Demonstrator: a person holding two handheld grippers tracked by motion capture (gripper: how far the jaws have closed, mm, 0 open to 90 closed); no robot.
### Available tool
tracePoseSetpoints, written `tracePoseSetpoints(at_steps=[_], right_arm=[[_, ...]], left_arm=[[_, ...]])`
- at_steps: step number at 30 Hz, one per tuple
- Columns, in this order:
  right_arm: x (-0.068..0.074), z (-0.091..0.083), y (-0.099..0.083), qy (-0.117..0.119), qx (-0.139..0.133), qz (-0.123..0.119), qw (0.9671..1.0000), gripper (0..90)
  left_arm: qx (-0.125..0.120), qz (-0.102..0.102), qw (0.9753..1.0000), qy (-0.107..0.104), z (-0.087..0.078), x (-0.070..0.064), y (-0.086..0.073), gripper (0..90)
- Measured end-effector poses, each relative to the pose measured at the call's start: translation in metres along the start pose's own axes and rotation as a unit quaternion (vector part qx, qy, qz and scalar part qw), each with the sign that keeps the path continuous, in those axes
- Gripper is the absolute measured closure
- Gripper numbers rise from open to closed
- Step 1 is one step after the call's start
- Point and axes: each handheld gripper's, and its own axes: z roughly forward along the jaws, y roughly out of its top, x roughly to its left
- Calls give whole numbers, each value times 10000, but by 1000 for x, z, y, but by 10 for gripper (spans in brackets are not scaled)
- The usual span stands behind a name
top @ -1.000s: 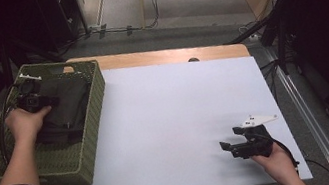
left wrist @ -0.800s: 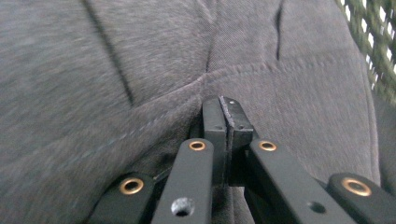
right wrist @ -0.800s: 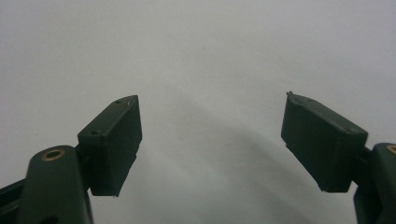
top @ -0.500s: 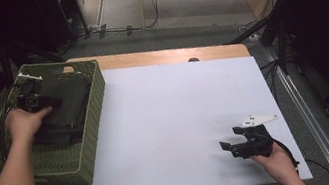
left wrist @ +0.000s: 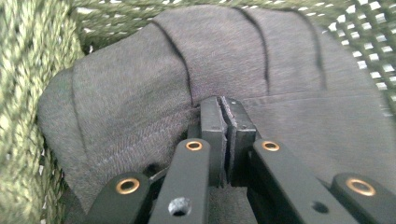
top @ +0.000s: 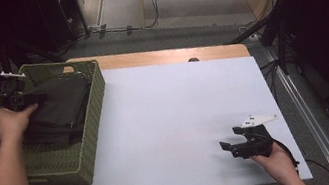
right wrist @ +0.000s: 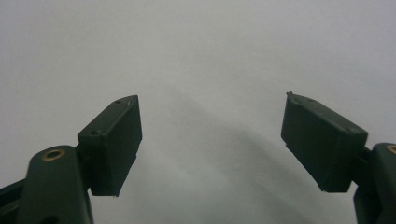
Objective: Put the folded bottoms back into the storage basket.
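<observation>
Dark grey folded cloth lying inside the green woven basket at the desk's left edge, one of each counted. Left gripper pressing down into the cloth, jaws closed together and pinching a fold of fabric; left hand reaching over the basket's left wall, forearm coming in from the near-left corner. Right gripper resting low near the desk's near-right corner, jaws spread wide with nothing between them. Wide bare room stretching across the white desk between basket and right hand.
</observation>
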Motion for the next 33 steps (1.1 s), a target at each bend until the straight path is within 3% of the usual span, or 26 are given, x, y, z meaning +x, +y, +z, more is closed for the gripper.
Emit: tracePoseSetpoints(at_steps=[3,7,11,16,25,28,29,31,33], right_arm=[[0,0,0,18,-1,-7,10000,191],[0,-1,0,18,-2,-22,10000,191],[1,-1,0,29,-30,-42,10000,191],[1,0,1,22,-3,-69,10000,191],[3,1,0,47,9,-75,10000,191],[3,1,1,56,4,-70,10000,191],[3,1,1,54,5,-67,10000,191],[3,1,1,59,11,-58,10000,191],[3,1,1,53,15,-46,10000,191]], left_arm=[[-97,-76,9999,95,5,6,-7,898],[-167,71,9994,282,10,10,-10,888],[-221,-279,9993,111,17,16,-14,890],[-160,-359,9989,243,22,14,-14,900],[-196,-567,9981,172,16,14,-17,892],[-145,-805,9964,-233,11,14,-15,728],[-109,-780,9966,-245,9,13,-14,653],[-41,-574,9982,-180,5,8,-12,617],[7,-505,9985,-227,2,3,-9,534]])
